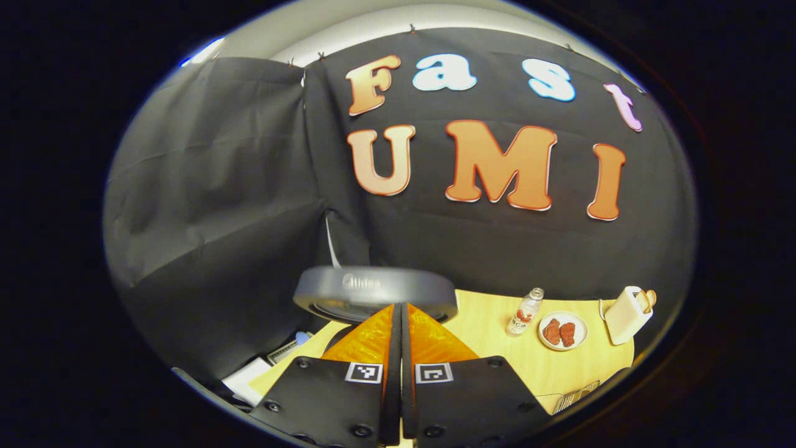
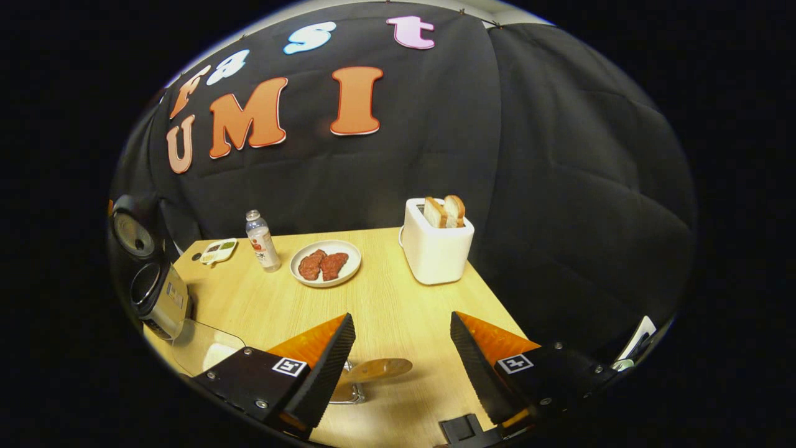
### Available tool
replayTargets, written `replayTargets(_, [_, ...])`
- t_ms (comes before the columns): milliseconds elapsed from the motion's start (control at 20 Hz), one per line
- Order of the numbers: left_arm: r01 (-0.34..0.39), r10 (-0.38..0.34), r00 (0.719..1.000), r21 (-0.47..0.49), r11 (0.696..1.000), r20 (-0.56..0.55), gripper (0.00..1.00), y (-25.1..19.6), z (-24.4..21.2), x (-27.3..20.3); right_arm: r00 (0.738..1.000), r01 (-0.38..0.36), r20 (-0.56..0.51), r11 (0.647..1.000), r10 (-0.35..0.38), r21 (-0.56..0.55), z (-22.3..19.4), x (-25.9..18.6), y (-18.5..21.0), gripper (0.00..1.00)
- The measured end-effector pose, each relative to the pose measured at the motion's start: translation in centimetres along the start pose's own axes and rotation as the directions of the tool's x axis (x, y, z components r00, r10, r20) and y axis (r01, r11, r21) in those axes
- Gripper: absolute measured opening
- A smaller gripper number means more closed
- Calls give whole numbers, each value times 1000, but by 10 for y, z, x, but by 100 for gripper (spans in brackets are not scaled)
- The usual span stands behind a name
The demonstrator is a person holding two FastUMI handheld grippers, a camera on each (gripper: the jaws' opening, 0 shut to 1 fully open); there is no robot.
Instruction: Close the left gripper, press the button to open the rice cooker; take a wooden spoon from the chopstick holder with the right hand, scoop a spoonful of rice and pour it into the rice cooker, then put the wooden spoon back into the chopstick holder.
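- Rice cooker's grey round lid (image 1: 375,292) is up, so I judge the button press done; the silver rice cooker (image 2: 158,298) sits open at the wooden worktop's (image 2: 398,298) left edge.
- Left gripper (image 1: 401,317): fingers pressed together, holding nothing, just before the lid.
- Right gripper (image 2: 401,339): spread wide, empty, above the light wooden spoon's bowl (image 2: 373,370) near the front edge.
- Taking the spoon, scooping, pouring and returning it all remain.

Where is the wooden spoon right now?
In the right gripper view the wooden spoon lies low at centre, between the open right gripper's fingers, nearer the left one.
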State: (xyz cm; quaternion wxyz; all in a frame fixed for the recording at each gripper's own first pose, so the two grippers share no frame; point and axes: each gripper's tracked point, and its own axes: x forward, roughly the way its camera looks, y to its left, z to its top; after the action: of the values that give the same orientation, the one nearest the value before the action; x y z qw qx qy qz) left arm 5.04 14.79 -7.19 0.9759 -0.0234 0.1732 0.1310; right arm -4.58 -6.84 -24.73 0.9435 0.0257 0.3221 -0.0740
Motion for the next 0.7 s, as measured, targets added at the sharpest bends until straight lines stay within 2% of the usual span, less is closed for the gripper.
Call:
replayTargets(200, [41,-43,996,26,999,72,6,-21,10,-14,996,-43,-76,998,47,55,-26,11,10,95])
replayTargets(250, [62,-65,995,34,997,82,9,-28,11,-17,993,-59,-100,995,66,76,-36,11,15,93])
replayTargets(300, [71,-74,993,41,997,92,20,-32,13,-19,989,-66,-122,993,78,97,-44,14,19,88])
replayTargets(450, [80,-86,990,60,995,113,43,-36,14,-25,981,-89,-153,981,116,172,-58,23,29,78])
replayTargets(500, [85,-91,989,61,995,114,58,-38,13,-26,977,-98,-166,975,132,201,-61,24,33,70])
replayTargets(550, [85,-91,990,62,994,112,64,-39,12,-27,974,-107,-173,967,149,230,-64,25,38,66])
replayTargets(600, [87,-94,990,62,994,107,70,-41,10,-27,973,-110,-170,960,157,258,-64,28,41,57])
replayTargets(650, [89,-95,990,60,994,102,70,-41,7,-28,972,-116,-167,954,167,276,-64,29,42,52])
replayTargets(700, [89,-94,991,59,994,98,70,-41,5,-28,968,-125,-172,949,180,289,-67,27,45,39])
